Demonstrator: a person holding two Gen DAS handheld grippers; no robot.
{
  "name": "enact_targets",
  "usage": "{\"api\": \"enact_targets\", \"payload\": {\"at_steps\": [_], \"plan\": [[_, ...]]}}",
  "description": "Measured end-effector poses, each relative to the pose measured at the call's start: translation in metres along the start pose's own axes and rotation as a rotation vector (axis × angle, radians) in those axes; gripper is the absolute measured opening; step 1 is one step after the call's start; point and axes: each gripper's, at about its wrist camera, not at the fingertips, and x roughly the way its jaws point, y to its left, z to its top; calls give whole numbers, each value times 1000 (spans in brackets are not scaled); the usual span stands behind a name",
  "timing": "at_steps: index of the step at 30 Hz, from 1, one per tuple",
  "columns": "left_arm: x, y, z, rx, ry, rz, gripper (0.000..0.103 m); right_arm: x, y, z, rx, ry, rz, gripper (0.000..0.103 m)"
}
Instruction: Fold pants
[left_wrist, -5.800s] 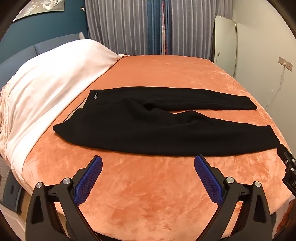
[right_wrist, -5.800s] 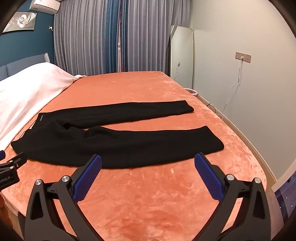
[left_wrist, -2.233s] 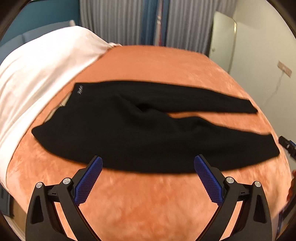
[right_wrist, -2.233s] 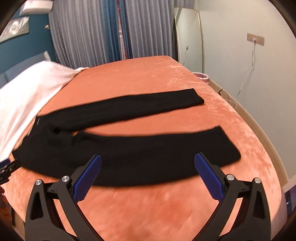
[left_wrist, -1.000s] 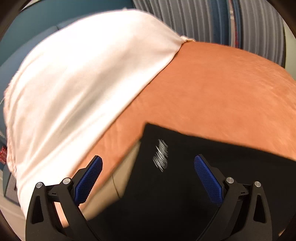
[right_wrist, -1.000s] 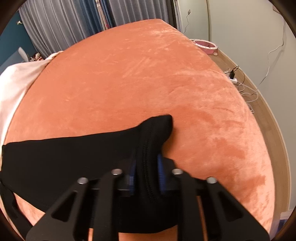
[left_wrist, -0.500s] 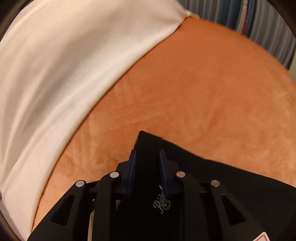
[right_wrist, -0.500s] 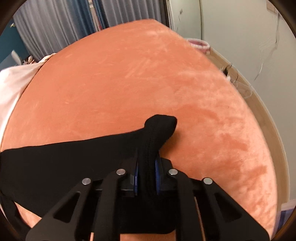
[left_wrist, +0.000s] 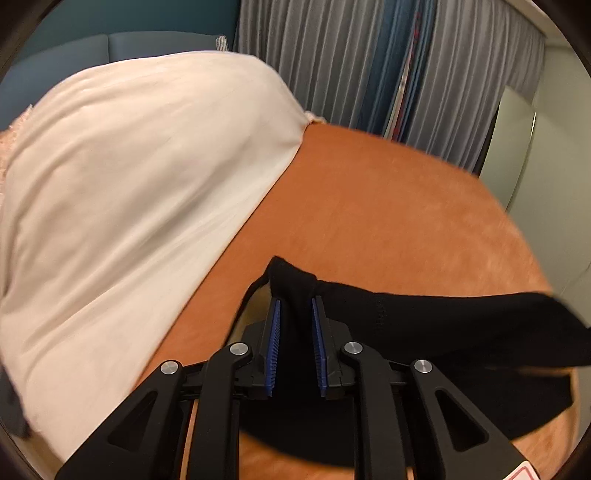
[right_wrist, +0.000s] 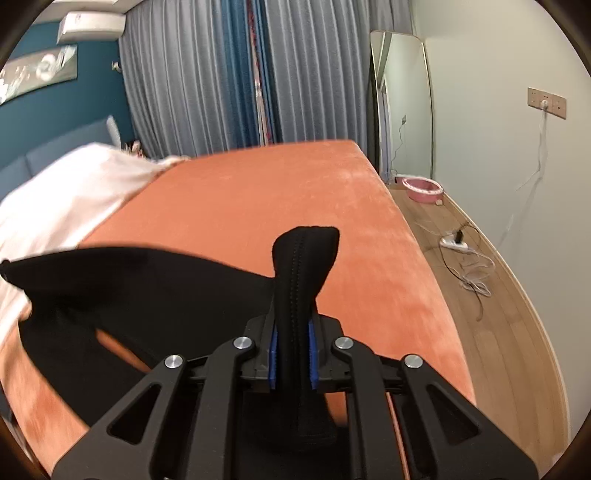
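Orange velvet-covered bed (right_wrist: 258, 192), white blanket (left_wrist: 129, 184), grey pleated curtains (right_wrist: 192, 85), teal wall (right_wrist: 55, 110), tall leaning mirror (right_wrist: 402, 103), light wooden floor (right_wrist: 498, 314)

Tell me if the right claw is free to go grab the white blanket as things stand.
Probably not. The right claw is shut on a bunched end of the black pants, so it would have to let go first. The white blanket lies across the bed, far to its left.

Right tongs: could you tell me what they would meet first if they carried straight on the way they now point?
The right tongs, shut on the black pants, point down across the bed. They would probably meet the orange bedspread first; depth is hard to judge in this fisheye view.
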Motion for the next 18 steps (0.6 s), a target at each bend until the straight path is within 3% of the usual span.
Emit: {"api": "enact_targets", "payload": {"at_steps": [4, 5, 7, 9, 10, 12, 13, 16, 18], "plan": [[41, 1, -61, 114, 127, 145, 21, 15, -5, -58, -26, 161, -20, 12], [45, 1, -71, 118, 151, 153, 23, 21, -4, -73, -33, 204, -23, 13], [58, 4, -94, 107, 195, 181, 23, 25, -4, -89, -46, 239, -51, 17], [50, 9, -106, 76, 204, 181, 25, 10, -5, -97, -43, 215, -77, 29], [42, 10, -109, 58, 202, 173, 38, -1, -8, -96, -28, 189, -84, 35], [16, 3, -110, 48, 160, 190, 62, -26, -15, -93, 16, 113, -81, 61], [-3, -5, -109, 63, 112, 203, 72, -39, -19, -93, 36, 75, -75, 68], [-45, -27, -101, 74, 27, 200, 86, -62, -28, -83, 93, 19, -43, 73], [-60, -46, -91, 76, -10, 170, 87, -57, -30, -76, 130, 30, 11, 75]]}}
